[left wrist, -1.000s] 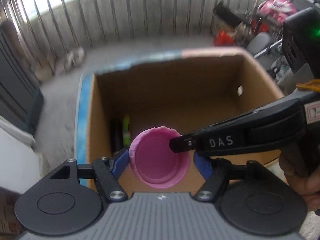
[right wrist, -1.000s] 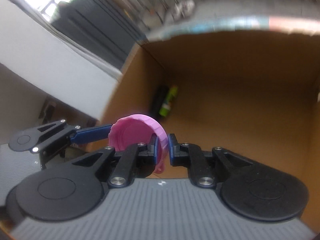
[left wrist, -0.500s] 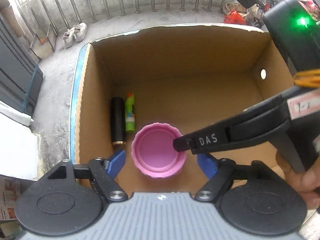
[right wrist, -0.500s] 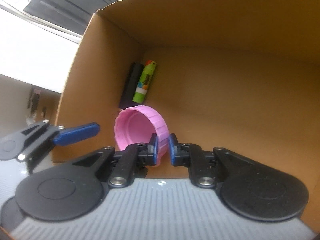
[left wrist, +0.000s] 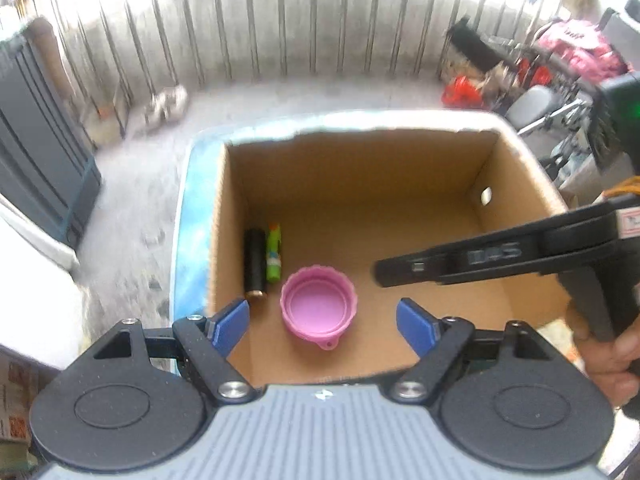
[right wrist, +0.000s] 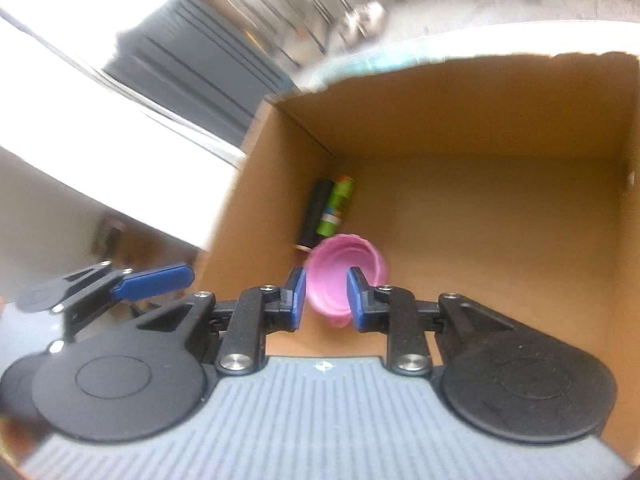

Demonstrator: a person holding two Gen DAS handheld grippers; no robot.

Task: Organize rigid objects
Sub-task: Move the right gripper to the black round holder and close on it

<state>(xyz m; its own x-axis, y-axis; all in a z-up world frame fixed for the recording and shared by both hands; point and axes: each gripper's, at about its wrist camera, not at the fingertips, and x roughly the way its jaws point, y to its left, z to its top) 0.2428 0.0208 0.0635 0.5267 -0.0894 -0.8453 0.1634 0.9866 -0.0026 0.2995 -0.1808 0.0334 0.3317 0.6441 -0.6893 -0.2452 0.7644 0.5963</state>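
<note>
The right hand-held gripper (left wrist: 384,274) carried raised lettering on its black finger, too blurred to read with certainty. A white tag (left wrist: 629,222) on its body bore illegible marks. No other text was readable.

Your left gripper (left wrist: 322,326) has black linkage arms, silver screws, blue pads (left wrist: 230,326) and a ribbed grey body. Your right gripper (right wrist: 326,300) matches it; its black side bears blurred white lettering, and your bare hand (left wrist: 612,364) shows skin.
</note>
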